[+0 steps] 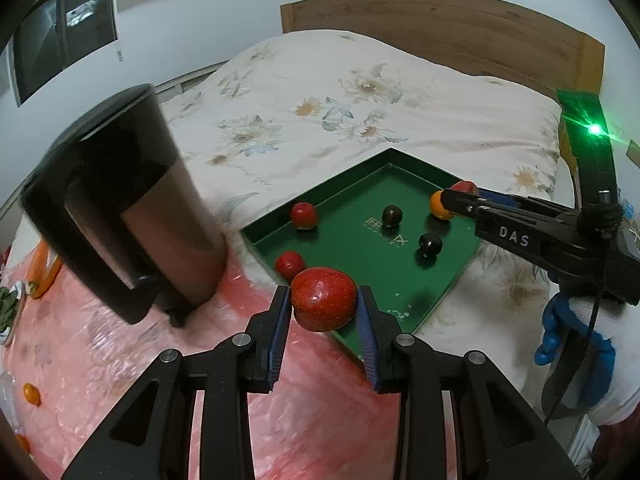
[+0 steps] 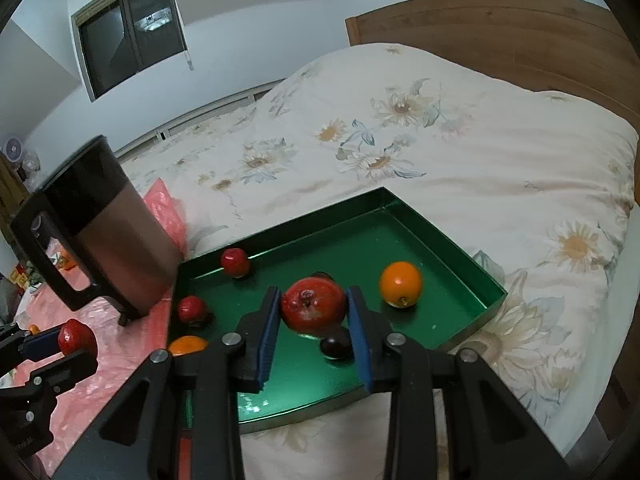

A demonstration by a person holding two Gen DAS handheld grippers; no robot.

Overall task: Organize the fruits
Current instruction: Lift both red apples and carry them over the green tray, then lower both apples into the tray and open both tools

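Observation:
A green tray [image 1: 360, 168] [image 2: 472, 264] lies on the bed. My left gripper [image 1: 324, 304] is shut on a red apple [image 1: 323, 304], held above the tray's near corner; it also shows in the right wrist view [image 2: 77, 339]. My right gripper [image 2: 312, 308] is shut on another red apple [image 2: 313, 307], held over the tray; it shows at the tray's far right in the left wrist view [image 1: 460, 196]. In the tray lie two small red fruits [image 2: 235, 262] [image 2: 192, 309], an orange [image 2: 401, 284] and dark plums [image 1: 391, 215] [image 1: 430, 244] [image 2: 336, 347].
A black and brown kettle [image 1: 132, 208] [image 2: 104, 228] stands on a pink plastic sheet [image 1: 312, 420] left of the tray. A small orange [image 1: 31, 394] lies on the sheet; another [image 2: 187, 345] lies by the tray's edge. The floral quilt [image 2: 400, 128] and wooden headboard [image 1: 440, 28] are behind.

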